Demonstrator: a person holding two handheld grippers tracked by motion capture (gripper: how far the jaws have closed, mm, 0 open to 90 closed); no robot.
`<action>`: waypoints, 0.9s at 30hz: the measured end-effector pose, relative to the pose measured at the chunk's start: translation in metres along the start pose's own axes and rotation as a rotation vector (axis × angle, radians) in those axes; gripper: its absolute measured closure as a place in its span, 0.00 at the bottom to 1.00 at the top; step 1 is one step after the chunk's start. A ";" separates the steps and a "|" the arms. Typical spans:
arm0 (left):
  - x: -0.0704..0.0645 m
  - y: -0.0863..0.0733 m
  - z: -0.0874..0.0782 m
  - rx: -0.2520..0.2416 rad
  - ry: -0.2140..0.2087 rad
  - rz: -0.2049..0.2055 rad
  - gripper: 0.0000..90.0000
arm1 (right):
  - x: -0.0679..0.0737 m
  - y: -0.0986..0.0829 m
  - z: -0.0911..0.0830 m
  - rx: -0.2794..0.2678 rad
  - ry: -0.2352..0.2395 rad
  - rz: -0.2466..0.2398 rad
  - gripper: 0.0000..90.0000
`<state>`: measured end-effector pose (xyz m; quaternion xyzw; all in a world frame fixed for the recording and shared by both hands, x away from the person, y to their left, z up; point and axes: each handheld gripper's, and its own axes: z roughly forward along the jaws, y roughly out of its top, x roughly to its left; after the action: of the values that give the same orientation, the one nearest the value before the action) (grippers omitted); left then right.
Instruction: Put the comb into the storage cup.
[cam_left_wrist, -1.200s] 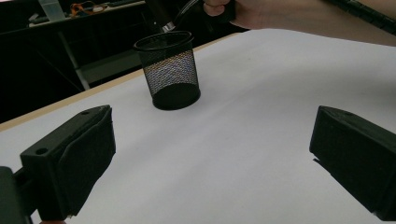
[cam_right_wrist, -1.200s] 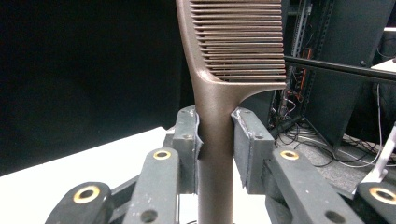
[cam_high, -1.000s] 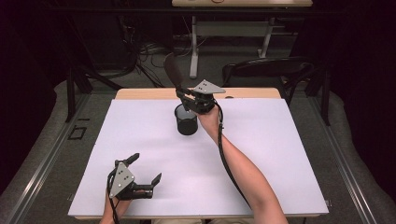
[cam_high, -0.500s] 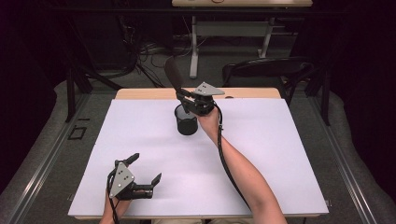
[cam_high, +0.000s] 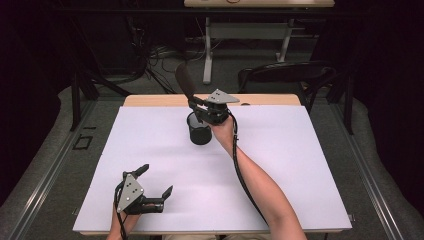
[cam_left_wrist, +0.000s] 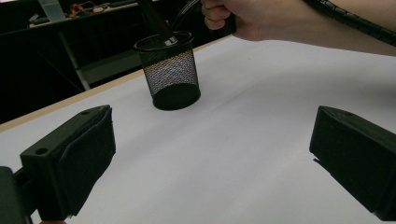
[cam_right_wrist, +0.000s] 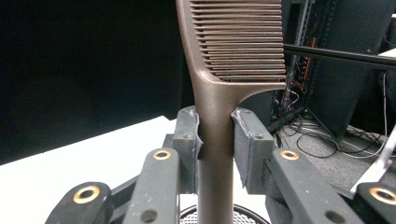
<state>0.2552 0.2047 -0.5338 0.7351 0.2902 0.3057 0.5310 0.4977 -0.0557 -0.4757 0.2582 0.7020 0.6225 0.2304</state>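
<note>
A black mesh cup (cam_high: 200, 134) stands upright on the white table cover (cam_high: 280, 165), toward the far middle. Just above its rim my right gripper (cam_high: 196, 104) is shut on the handle of a brown comb (cam_high: 183, 80). The comb's toothed end points up and away. In the right gripper view the pads (cam_right_wrist: 187, 140) clamp the comb (cam_right_wrist: 219, 93) below its teeth, over the cup rim (cam_right_wrist: 247, 215). The left gripper view shows the comb's handle (cam_left_wrist: 156, 21) reaching into the cup (cam_left_wrist: 172, 70). My left gripper (cam_high: 156, 179) rests open near the front left corner, nothing between its jaws.
A black chair (cam_high: 285, 75) stands behind the table's far edge, with desk legs and cables on the floor beyond. The person's right forearm (cam_high: 260, 195) crosses the table's middle from the front edge.
</note>
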 end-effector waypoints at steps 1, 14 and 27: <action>0.000 0.000 0.000 0.001 0.001 0.001 0.00 | 0.000 0.000 0.000 0.000 0.000 0.000 0.81; 0.000 0.000 0.000 0.001 -0.001 0.003 0.00 | -0.001 -0.006 0.002 0.015 0.000 0.003 0.81; 0.000 0.000 0.000 0.001 0.002 0.003 0.00 | -0.001 -0.012 0.001 0.032 -0.001 0.002 0.81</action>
<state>0.2551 0.2052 -0.5337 0.7356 0.2900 0.3068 0.5298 0.4988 -0.0567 -0.4874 0.2628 0.7117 0.6110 0.2261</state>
